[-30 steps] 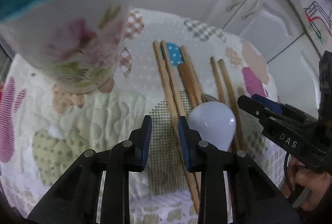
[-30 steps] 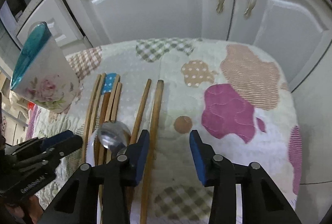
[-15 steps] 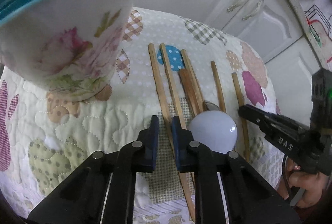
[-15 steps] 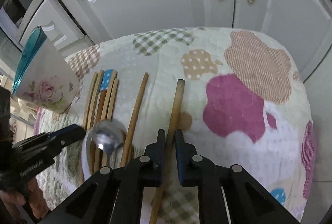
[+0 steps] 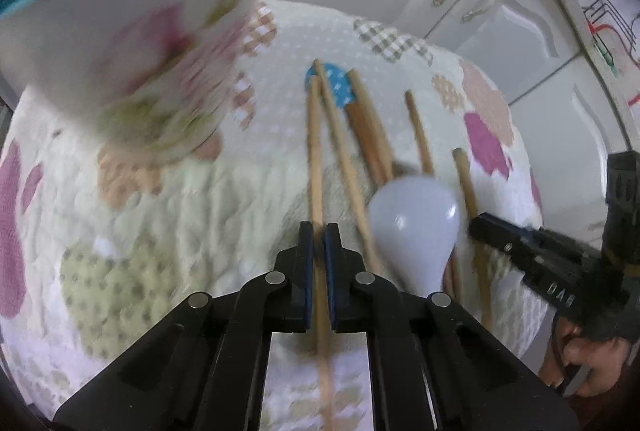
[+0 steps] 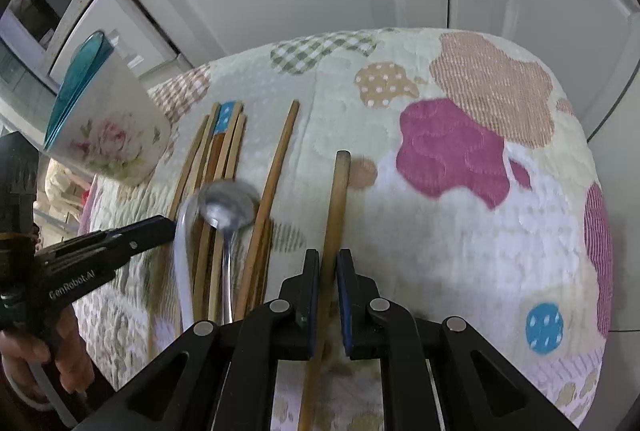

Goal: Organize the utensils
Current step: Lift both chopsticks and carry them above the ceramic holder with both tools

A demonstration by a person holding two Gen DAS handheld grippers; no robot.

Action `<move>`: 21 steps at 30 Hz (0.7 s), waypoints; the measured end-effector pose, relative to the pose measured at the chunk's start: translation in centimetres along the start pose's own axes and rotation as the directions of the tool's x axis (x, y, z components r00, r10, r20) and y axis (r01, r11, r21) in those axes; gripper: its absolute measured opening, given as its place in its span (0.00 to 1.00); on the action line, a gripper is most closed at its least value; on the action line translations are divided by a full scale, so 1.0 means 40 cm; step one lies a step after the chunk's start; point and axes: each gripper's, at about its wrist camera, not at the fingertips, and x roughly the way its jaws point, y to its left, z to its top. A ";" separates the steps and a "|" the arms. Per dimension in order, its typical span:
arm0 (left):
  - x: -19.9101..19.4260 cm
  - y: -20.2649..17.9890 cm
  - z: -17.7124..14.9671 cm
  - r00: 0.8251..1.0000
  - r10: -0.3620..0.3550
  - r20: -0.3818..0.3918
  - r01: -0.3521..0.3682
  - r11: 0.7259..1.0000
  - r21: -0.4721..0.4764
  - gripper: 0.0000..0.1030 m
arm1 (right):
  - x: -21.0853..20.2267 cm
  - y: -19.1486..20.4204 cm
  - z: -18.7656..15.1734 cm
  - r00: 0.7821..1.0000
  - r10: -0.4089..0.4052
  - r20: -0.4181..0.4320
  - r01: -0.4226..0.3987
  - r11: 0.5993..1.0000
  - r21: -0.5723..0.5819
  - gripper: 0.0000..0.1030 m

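Wooden chopsticks make up most of the task set, and one is clamped in each tool. The left gripper (image 5: 317, 231) has its jaws closed on the leftmost chopstick (image 5: 315, 143), which runs forward toward the floral cup (image 5: 132, 43). The right gripper (image 6: 328, 263) has its jaws closed on the rightmost chopstick (image 6: 337, 199), set apart from the remaining chopsticks (image 6: 224, 167). These lie in a loose bundle on the quilted surface (image 6: 460, 231), together with a metal spoon (image 6: 228, 207) and a white ceramic spoon (image 5: 414, 227).

Probable faults from this position:

- Pivoting. Each stick is held on a narrow contact, with a long length forward of the jaws. A fast swing can rotate the stick in the grip and misalign its tip with the cup's teal rim (image 6: 78, 83).
- Cup upset. The cup appears tall and light on a soft quilt. A stick striking the wall instead of entering the mouth can tip it.
- Bundle disturbance. The left stick lies touching its neighbour near the far end. Dragging it sideways rather than lifting can scatter the bundle or roll the white ceramic spoon.
- Tool collision. Both grippers work near each other; simultaneous travel toward the cup risks contact between them or between the two held sticks.
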 end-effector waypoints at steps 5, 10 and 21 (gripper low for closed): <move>-0.041 0.019 -0.075 0.999 -0.011 -0.041 0.013 0.999 0.035 0.04 | -0.016 0.010 -0.031 1.000 -0.007 -0.023 0.006 1.000 -0.023 0.08; -0.052 0.012 -0.077 0.999 0.036 -0.018 -0.035 0.998 0.056 0.04 | 0.003 0.009 -0.003 0.999 -0.024 -0.025 0.024 1.000 -0.002 0.25; 0.024 -0.049 0.028 0.981 0.182 0.073 -0.189 0.975 0.112 0.24 | 0.051 0.011 0.091 0.999 -0.031 -0.026 0.031 0.999 -0.007 0.10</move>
